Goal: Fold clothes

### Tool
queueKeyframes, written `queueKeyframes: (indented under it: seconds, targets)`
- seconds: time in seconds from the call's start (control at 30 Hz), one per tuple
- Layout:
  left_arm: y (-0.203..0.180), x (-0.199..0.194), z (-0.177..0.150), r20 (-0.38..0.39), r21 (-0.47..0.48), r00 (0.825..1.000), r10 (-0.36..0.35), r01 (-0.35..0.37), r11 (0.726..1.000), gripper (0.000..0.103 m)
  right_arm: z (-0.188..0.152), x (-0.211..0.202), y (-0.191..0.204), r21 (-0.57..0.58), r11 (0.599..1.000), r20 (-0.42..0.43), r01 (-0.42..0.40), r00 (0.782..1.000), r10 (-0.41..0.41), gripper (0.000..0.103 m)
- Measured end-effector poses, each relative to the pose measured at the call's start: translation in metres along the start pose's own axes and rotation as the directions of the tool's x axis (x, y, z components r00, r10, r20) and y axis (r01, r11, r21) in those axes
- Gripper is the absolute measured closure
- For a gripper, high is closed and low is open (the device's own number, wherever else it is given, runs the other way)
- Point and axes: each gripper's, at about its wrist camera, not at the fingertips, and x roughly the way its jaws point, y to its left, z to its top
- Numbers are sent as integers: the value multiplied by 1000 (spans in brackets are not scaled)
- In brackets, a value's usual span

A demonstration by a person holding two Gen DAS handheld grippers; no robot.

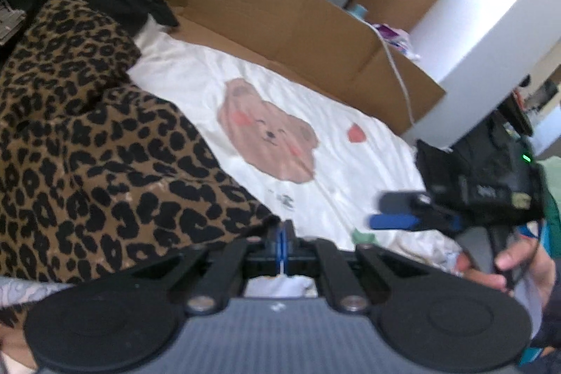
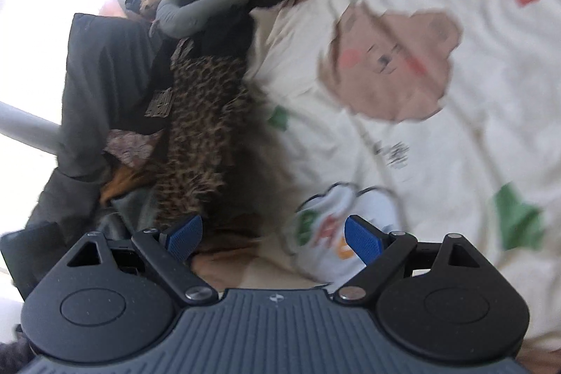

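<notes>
A leopard-print garment (image 1: 87,146) lies bunched on the left of a white bear-print bedsheet (image 1: 315,93). My left gripper (image 1: 282,232) is shut, its tips pinching the garment's near corner. In the left wrist view my right gripper (image 1: 394,211) floats open over the sheet's right side, held by a hand (image 1: 526,265). In the right wrist view the right gripper (image 2: 273,237) stands open, its blue pads (image 2: 363,239) wide apart and holding nothing. It hovers above the edge where the leopard garment (image 2: 200,135) meets the sheet (image 2: 473,128).
A flattened cardboard box (image 1: 280,13) lines the far side of the bed. A pile of dark clothes (image 2: 101,86) and a grey plush (image 2: 196,9) sit beyond the leopard garment. A white cable (image 1: 399,72) and a white cabinet (image 1: 491,34) stand at the right.
</notes>
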Motion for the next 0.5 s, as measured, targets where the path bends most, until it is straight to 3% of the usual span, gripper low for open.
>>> queueKeyframes:
  seconds: [0.27,0.5]
  targets:
    - [-30,9,-21,-47,61,993,-107,110,992,103,-10,42,1,115,990,-117,-83,988,97,15]
    - [-49,18,-34,-87,115,983,-161,170,979,103,-19,65,-9,225,967,-179,-123,970,165,39]
